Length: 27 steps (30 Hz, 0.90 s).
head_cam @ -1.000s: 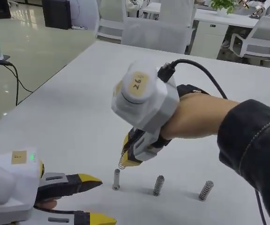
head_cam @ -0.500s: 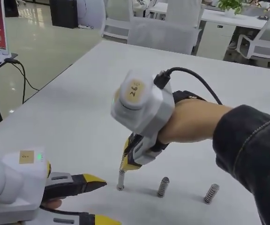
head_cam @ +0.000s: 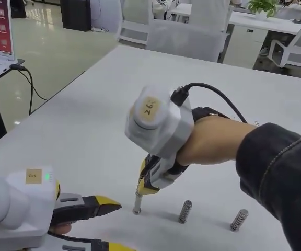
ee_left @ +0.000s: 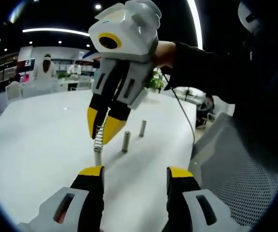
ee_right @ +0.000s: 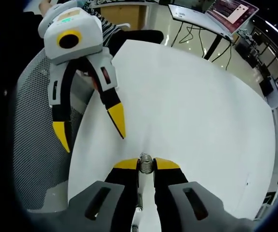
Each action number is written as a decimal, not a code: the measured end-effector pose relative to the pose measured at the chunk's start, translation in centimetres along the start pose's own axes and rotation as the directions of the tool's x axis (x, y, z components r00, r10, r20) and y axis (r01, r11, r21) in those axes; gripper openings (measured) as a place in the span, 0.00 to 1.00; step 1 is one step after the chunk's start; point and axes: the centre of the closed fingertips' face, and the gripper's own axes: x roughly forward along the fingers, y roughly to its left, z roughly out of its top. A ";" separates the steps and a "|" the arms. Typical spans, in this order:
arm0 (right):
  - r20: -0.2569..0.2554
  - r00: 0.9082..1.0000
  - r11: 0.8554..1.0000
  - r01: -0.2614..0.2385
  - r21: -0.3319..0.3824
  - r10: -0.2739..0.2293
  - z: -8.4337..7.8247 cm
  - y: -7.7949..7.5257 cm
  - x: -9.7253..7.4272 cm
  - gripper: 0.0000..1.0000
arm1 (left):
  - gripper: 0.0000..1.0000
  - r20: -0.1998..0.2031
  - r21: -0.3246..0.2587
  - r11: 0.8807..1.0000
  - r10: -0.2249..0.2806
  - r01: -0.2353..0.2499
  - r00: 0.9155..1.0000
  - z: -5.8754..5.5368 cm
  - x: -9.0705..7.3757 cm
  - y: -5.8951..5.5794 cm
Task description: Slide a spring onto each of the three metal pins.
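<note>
Right hand-held gripper [head_cam: 141, 189] clenched on a spring [ee_left: 99, 136] at the top of a metal pin [head_cam: 137, 205], left hand-held gripper [ee_left: 136, 172] released nearby, white worktop [head_cam: 88, 130]

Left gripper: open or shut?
Open. The left gripper has its jaws wide apart in its own view, bare table between them, nothing held.

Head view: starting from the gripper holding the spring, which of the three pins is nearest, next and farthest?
1. Left pin, directly below the right gripper and its spring.
2. Middle pin, already sprung, to the right.
3. End pin, already sprung, farthest right.
</note>
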 end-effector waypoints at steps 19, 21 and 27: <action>-0.035 0.999 0.999 -0.030 0.020 0.031 -0.9 0.3 2.5 0.08 | 0.46 0.001 -0.002 1.000 0.003 -0.003 1.000 -0.1 0.0 0.1; -0.038 0.999 0.999 -0.035 0.020 0.036 -1.0 0.5 2.8 0.08 | 0.46 0.001 -0.004 1.000 0.004 -0.004 1.000 -0.1 0.0 0.1; -0.040 0.998 0.999 -0.044 0.028 0.045 -1.1 0.7 3.6 0.08 | 0.46 0.000 -0.005 1.000 0.006 -0.006 1.000 -0.2 0.0 0.2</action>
